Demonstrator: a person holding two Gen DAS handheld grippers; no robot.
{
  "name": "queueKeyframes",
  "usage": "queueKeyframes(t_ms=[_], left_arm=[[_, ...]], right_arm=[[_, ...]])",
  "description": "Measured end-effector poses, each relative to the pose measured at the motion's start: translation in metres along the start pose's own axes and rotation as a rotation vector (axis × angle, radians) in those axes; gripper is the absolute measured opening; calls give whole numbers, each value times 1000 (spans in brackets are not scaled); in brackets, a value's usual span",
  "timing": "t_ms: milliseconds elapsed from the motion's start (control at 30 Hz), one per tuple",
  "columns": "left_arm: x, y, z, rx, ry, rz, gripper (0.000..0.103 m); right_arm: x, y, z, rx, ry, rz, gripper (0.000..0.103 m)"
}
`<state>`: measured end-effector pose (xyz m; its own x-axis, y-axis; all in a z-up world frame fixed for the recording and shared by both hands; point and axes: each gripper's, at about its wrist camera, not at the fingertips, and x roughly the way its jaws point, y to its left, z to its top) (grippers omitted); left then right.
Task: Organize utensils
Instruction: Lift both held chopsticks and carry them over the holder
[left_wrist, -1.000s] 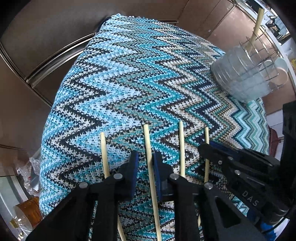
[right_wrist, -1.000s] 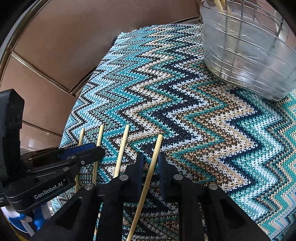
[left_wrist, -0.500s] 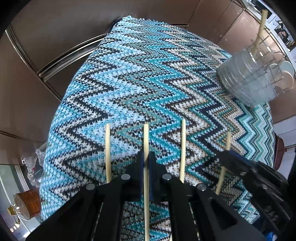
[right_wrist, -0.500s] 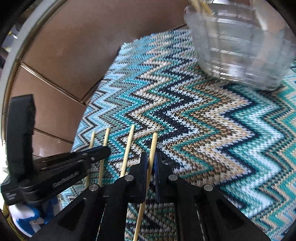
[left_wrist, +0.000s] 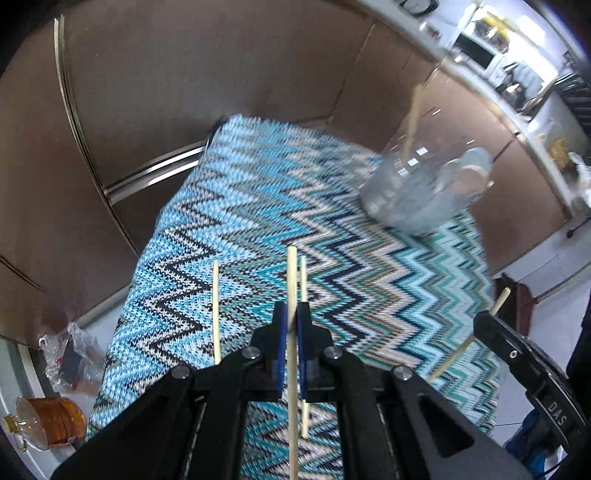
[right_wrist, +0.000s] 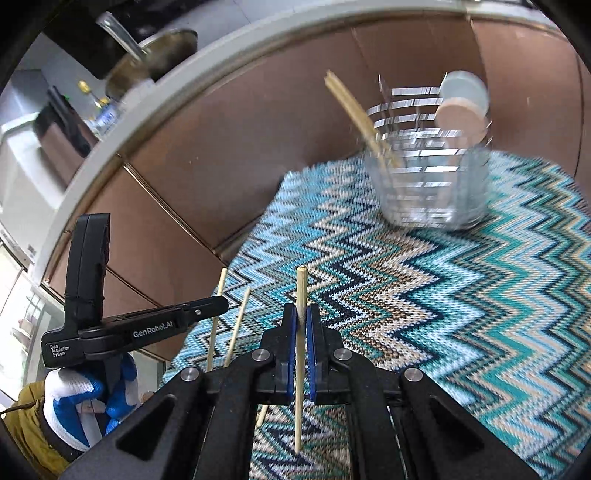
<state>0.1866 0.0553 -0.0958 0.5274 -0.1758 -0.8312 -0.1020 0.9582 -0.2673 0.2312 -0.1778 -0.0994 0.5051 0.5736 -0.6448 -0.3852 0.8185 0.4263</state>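
Left wrist view: the left gripper (left_wrist: 291, 325) has its fingers clamped on one chopstick (left_wrist: 291, 280), two more lying on the zigzag cloth (left_wrist: 240, 221). The right gripper (right_wrist: 302, 325) likewise pinches a chopstick (right_wrist: 301, 291). Farther off stands the wire holder (right_wrist: 432, 177).

Both wrist views looked steeply down along their tongs, close over the table (left_wrist: 362, 280); both showed its far-edge holder (right_wrist: 432, 177).
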Motion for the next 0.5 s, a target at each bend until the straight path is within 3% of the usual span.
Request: queueKeyframes(t_ms=[133,500], left_arm=[[-43,-7,-11,24,-95,-62,5],[-137,-30,-25,95,-338,-144,5]], right_arm=[[-37,9,-8,-19,-61,-20,5],[-120,44,-22,-85,-216,-63,5]])
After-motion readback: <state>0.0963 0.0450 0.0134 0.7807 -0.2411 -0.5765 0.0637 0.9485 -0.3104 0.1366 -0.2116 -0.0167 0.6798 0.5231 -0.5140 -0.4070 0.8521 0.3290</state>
